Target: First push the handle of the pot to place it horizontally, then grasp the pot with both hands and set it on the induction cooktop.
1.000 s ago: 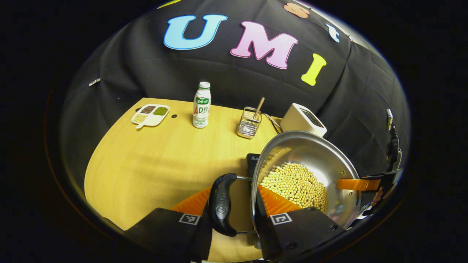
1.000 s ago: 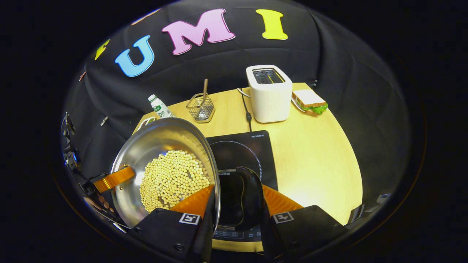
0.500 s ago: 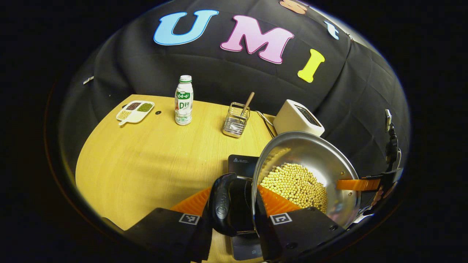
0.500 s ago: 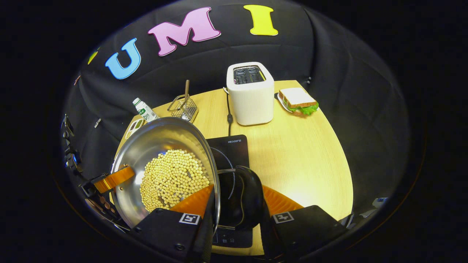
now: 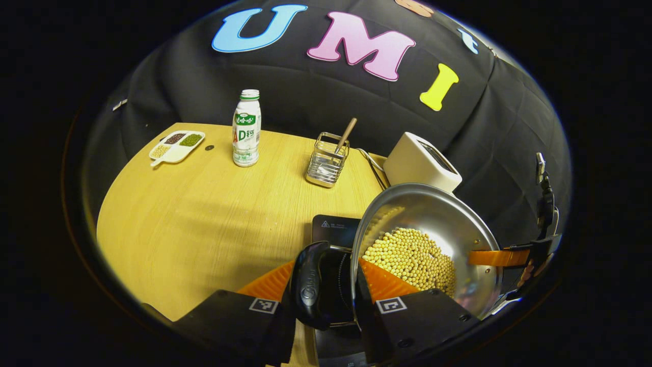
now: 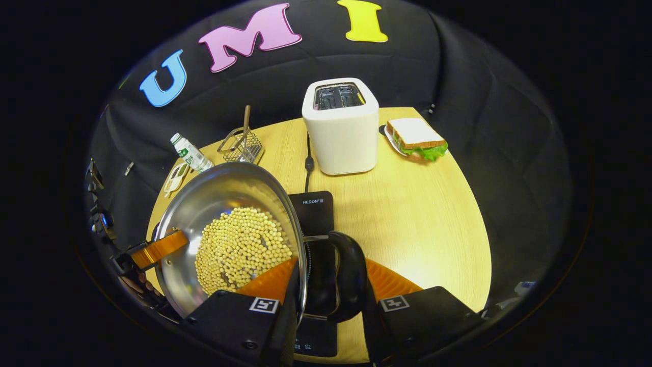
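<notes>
A steel pot [image 5: 433, 214] full of pale beans [image 5: 412, 257] hangs above the table, carried from both sides. My left gripper [image 5: 328, 293] is shut on the pot at its black side handle [image 5: 309, 285], rim and handle between the fingers. My right gripper [image 6: 331, 293] is shut the same way on the opposite black handle [image 6: 351, 275] of the pot [image 6: 219, 199]. Each view shows the other gripper's finger [image 5: 496, 257] [image 6: 158, 250] hooked over the far rim. The black induction cooktop [image 6: 316, 204] [image 5: 333, 229] lies just beneath, mostly hidden by the pot.
On the wooden table [image 5: 204, 219] stand a white toaster [image 6: 340, 127] with its cord, a sandwich on a plate [image 6: 415, 137], a wire basket with a stick [image 5: 327, 163], a drink bottle [image 5: 246, 130] and a sectioned dish of grains [image 5: 175, 145].
Both grippers have carried the pot forward across the table. The cooktop has slid further under the pot, and the toaster looks nearer in the right gripper view. Both grips are unchanged.
</notes>
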A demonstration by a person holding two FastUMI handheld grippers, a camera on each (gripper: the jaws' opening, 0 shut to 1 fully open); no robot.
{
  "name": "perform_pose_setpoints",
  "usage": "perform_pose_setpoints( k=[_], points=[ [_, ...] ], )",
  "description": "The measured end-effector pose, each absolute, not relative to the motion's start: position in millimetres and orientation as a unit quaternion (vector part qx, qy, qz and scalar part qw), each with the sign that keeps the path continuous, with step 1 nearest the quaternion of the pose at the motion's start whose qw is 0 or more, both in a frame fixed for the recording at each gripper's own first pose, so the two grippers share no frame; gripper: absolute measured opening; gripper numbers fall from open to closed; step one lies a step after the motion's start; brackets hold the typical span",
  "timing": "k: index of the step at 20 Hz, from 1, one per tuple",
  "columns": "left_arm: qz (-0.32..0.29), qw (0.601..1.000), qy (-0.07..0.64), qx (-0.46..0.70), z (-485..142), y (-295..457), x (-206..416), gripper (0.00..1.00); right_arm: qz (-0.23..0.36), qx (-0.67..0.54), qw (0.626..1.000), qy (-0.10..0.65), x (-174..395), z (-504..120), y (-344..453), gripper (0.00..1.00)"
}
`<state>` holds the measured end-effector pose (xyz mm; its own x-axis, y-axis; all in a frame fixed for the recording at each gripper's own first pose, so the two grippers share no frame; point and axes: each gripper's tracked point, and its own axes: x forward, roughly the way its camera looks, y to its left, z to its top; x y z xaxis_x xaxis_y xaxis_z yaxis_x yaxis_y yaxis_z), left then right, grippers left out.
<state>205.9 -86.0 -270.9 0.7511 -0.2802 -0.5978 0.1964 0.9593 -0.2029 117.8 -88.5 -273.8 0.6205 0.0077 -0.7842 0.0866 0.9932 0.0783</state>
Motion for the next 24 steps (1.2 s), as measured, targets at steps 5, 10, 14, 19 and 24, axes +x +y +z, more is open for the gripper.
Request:
perform_pose_setpoints(
  k=[5, 10, 14, 19, 24],
  points=[
    [-0.124, 0.932, 0.335, -0.064, -287, -88, 216, 0.55, -0.023, 0.053, 0.894, 0.444, 130, -293, -92, 0.57],
    [-0.125, 0.936, 0.327, -0.043, -292, -87, 223, 0.55, -0.024, 0.067, 0.890, 0.451, 127, -313, -97, 0.58],
    [-0.124, 0.934, 0.330, -0.048, -294, -87, 222, 0.57, -0.015, 0.072, 0.897, 0.435, 132, -311, -94, 0.59],
    [-0.113, 0.928, 0.354, -0.027, -299, -84, 218, 0.61, -0.002, 0.073, 0.903, 0.424, 134, -309, -94, 0.60],
    [-0.106, 0.922, 0.371, 0.033, -302, -81, 220, 0.72, 0.014, 0.080, 0.900, 0.428, 132, -315, -88, 0.64]
  ],
)
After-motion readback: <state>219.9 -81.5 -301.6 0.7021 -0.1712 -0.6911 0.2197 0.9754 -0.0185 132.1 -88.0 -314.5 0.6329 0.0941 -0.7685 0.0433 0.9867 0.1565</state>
